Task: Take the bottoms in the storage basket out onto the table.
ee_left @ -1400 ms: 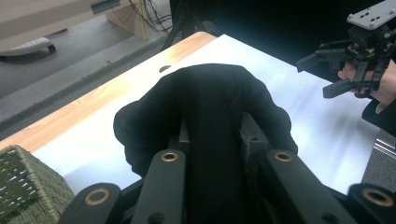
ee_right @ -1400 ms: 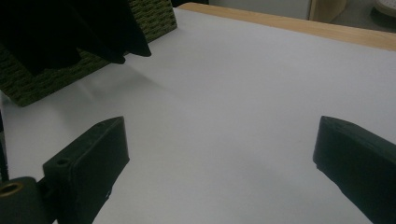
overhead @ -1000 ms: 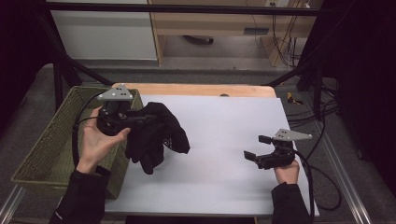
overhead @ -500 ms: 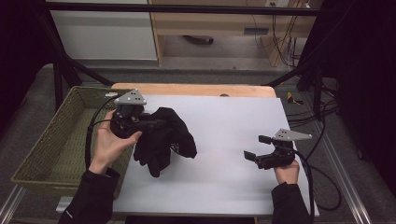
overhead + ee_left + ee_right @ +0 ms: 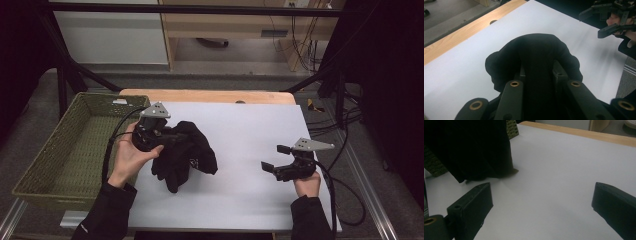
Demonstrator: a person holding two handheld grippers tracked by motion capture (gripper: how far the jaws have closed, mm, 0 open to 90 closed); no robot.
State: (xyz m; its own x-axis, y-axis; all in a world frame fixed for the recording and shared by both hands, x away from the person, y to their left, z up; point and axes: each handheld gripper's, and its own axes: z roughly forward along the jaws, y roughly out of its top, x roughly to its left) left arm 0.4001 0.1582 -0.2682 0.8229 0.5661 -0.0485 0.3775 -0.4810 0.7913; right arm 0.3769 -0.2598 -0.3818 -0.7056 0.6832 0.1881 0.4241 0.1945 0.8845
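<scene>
My left gripper [image 5: 172,137] is shut on a black cloth [image 5: 186,154] over the left part of the white table [image 5: 250,125]. The cloth bunches round the jaws and hangs down, its lower end touching the sheet. In the left gripper view the cloth [image 5: 534,55] is clamped between my jaws and hides their tips. My right gripper [image 5: 274,158] rests low at the right side of the table, jaws wide open with nothing between them. From the right gripper view the cloth [image 5: 474,147] hangs at the far left, well apart from that gripper [image 5: 541,205].
A green woven basket [image 5: 75,150] stands against the table's left edge. A wooden strip [image 5: 210,96] runs along the far edge. Cables trail from both grippers. The right gripper [image 5: 609,18] and its hand appear at the top right of the left gripper view.
The left hand has carried the cloth rightward from beside the basket and down toward the sheet. The right gripper has stayed where it was.
</scene>
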